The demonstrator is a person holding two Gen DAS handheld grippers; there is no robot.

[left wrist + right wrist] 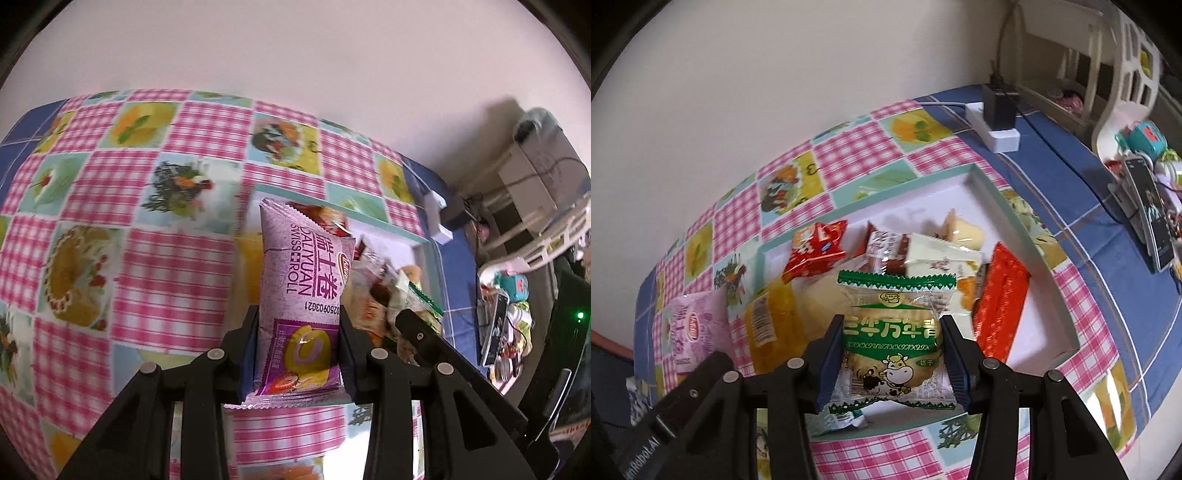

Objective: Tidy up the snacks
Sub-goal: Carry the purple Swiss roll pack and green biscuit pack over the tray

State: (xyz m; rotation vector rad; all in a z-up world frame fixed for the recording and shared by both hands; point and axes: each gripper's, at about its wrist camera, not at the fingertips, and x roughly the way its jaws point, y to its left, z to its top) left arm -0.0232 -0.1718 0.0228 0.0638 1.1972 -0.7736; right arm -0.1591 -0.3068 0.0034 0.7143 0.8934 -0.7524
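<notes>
While the left gripper (297, 354) is clamped on a purple Swiss roll packet (301, 306), the packet stands upright between its fingers above the checked tablecloth (173, 266), with the green-rimmed tray (424, 240) of snacks just behind and to the right.

Seen from the right wrist, the right gripper (892, 363) is clamped on a green-and-white biscuit packet (894, 339), held over the near edge of the tray (993, 192). Inside lie a red packet (816, 249), a long red-orange packet (1001, 306) and a yellow packet (772, 325). A white power strip (997, 129) sits beyond the tray.
</notes>
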